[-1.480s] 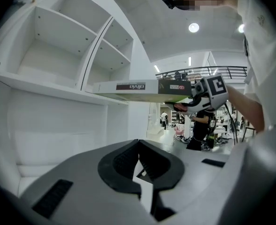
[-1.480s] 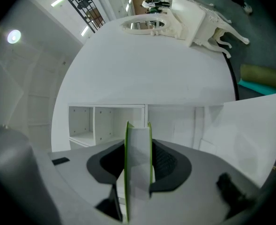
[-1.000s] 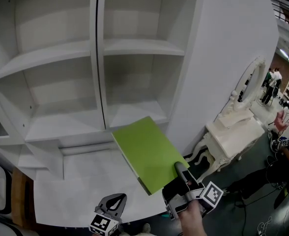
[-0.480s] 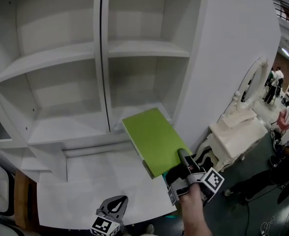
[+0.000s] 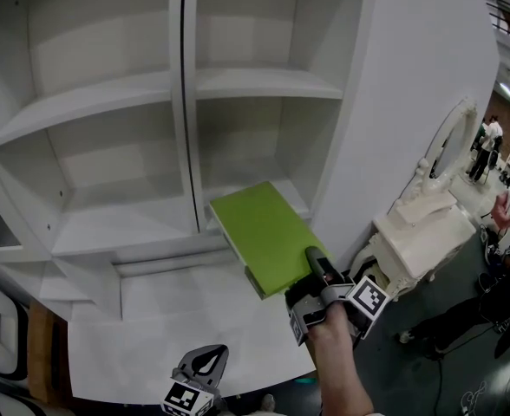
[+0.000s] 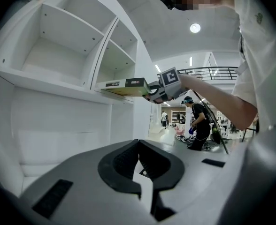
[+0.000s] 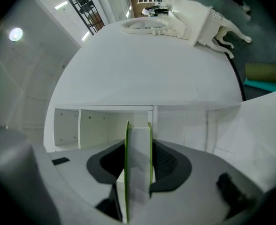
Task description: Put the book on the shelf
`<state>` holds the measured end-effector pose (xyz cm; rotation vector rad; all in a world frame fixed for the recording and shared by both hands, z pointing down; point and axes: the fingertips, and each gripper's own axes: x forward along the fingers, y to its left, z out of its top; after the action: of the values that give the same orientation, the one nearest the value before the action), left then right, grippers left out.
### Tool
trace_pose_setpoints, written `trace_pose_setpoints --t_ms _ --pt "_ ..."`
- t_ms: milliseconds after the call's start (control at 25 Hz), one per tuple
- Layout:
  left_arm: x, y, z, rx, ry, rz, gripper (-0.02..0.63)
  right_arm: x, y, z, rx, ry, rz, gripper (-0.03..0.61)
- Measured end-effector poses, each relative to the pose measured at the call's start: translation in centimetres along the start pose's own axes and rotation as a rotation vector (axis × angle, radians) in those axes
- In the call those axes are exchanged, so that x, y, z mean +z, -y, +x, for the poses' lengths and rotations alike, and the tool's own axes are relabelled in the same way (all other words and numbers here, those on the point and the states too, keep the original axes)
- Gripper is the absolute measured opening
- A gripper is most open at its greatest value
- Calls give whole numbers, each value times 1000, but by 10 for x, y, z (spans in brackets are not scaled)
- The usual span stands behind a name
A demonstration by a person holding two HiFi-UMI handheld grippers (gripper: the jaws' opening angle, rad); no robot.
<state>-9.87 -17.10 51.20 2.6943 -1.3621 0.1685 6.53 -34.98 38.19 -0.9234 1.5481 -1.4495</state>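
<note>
Though unseen overhead, book (image 6: 124, 84) spine lettering

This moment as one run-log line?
right gripper: shut on green book | green book: flat, at lower right shelf bay | left gripper: shut, empty

No legible text, spine print on book (image 6: 125, 84) too small

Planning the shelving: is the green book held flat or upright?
Flat: the rectangular green book shows its cover facing up in the head view; the right gripper clamps its near end.
</note>
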Motion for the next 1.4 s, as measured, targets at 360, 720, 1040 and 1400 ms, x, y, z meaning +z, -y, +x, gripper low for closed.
trace_pose_setpoints --t_ms 360,720,1040,1400 --pt "1 -4 1 -6 0 3 9 1 5 30 -17 16 22 144" --pt "-2 -6 1 -5 -6 -5 9 7 5 60 -30 34 19 146" --pt "-3 -1 4 -24 -7 -5 9 6 7 89 -48 47 14 146" --pt "-3 -7 2 -10 -2 -11 9 1 7 110 -53 71 8 146"
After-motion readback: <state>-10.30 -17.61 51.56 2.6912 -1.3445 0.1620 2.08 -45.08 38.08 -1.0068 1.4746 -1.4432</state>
